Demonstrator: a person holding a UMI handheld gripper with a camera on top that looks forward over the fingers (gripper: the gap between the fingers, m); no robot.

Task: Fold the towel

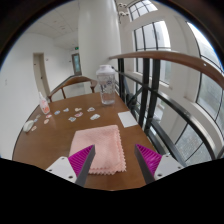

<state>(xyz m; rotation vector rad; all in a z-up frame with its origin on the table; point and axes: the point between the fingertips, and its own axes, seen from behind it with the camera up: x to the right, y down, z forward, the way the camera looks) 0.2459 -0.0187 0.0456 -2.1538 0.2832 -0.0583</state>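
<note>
Gripper view shows the gripper [113, 160] hovering with its fingers [82, 160] spread apart, nothing pinched between them. A pink towel [103, 147] lies flat on the round wooden table [45, 140], just ahead of and between the fingers. Beyond it stand a clear pitcher [106, 86], small white scraps [75, 115] and what may be a white napkin [127, 118].

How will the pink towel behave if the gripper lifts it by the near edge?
The towel lies flat on the table with a nubby surface, so it likely droops and drags rather than lifting stiff. It looks thin, probably light. The gripper is open around its near edge; a shallow pinch may slip.
</note>
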